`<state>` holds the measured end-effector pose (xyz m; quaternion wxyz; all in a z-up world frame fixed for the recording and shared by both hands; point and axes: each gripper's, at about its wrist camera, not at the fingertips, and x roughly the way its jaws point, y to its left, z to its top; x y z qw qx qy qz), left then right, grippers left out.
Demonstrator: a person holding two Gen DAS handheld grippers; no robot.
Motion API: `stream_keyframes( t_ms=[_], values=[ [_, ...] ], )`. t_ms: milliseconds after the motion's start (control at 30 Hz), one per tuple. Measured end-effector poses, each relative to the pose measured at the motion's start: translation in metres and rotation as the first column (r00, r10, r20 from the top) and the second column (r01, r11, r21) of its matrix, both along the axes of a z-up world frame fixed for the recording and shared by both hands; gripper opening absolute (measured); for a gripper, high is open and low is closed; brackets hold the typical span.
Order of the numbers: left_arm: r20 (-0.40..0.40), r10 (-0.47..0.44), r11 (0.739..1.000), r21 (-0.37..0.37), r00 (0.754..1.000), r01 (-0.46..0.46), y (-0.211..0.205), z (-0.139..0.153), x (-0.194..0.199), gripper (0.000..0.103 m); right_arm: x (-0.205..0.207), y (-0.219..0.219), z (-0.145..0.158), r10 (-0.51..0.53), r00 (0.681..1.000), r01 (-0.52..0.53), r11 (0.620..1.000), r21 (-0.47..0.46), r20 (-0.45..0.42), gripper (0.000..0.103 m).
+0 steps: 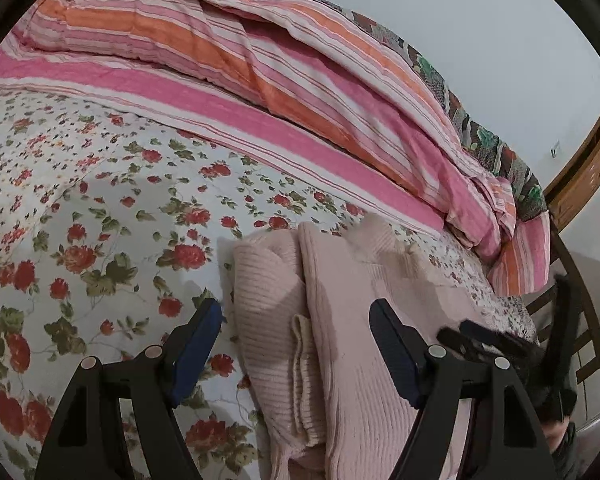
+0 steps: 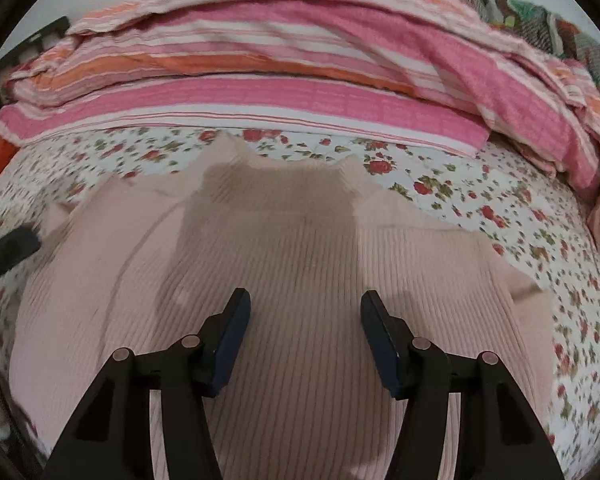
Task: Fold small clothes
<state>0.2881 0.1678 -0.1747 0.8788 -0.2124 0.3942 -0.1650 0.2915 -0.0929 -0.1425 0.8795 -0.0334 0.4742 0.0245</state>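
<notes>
A pale pink ribbed knit sweater (image 1: 340, 344) lies on the floral bedsheet (image 1: 80, 200), its left side folded over into a thick layered edge with a cream cuff showing. My left gripper (image 1: 296, 308) is open and empty, hovering over that folded edge. My right gripper (image 2: 305, 300) is open and empty above the middle of the sweater (image 2: 300, 264), which spreads flat towards the sheet (image 2: 500, 208). The right gripper also shows at the right edge of the left wrist view (image 1: 500, 344).
A bunched pink, orange and white striped quilt (image 1: 240, 52) lies along the far side of the bed, also in the right wrist view (image 2: 300, 64). A wooden cabinet (image 1: 580, 172) and a dark chair frame (image 1: 576, 308) stand beyond the bed's right end.
</notes>
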Motion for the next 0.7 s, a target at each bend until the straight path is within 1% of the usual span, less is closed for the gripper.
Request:
stream_keyframes(
  t_ms=[100,233,300,533,633,700],
  values=[
    [0.016,-0.004,1.000,0.002,1.000,0.004,0.003,0.002,-0.005,0.074,-0.021,0.004,0.001,0.009,1.000,-0.009,1.000,0.010,-0.002,0.057],
    [0.030,-0.005,1.000,0.005,1.000,0.004,0.006,0.005,-0.011,0.074,-0.042,0.012,-0.003,-0.001,1.000,0.001,0.999,-0.033,0.006,0.057],
    [0.036,-0.008,1.000,0.000,0.999,0.008,0.007,0.007,-0.013,0.074,-0.053,0.017,-0.003,-0.004,1.000,0.006,0.998,-0.063,0.031,0.057],
    [0.063,-0.011,1.000,-0.018,0.998,0.013,0.015,0.013,-0.022,0.074,-0.087,0.019,-0.001,-0.016,0.998,0.021,0.997,-0.077,0.069,0.057],
    [0.065,-0.009,1.000,-0.022,0.998,0.011,0.018,0.014,-0.024,0.074,-0.106,0.021,-0.010,0.003,0.998,0.003,0.996,-0.086,0.067,0.057],
    [0.065,-0.004,1.000,-0.027,0.998,0.006,0.019,0.015,-0.024,0.074,-0.120,0.023,-0.015,0.020,0.996,-0.011,0.994,-0.105,0.088,0.057]
  ],
)
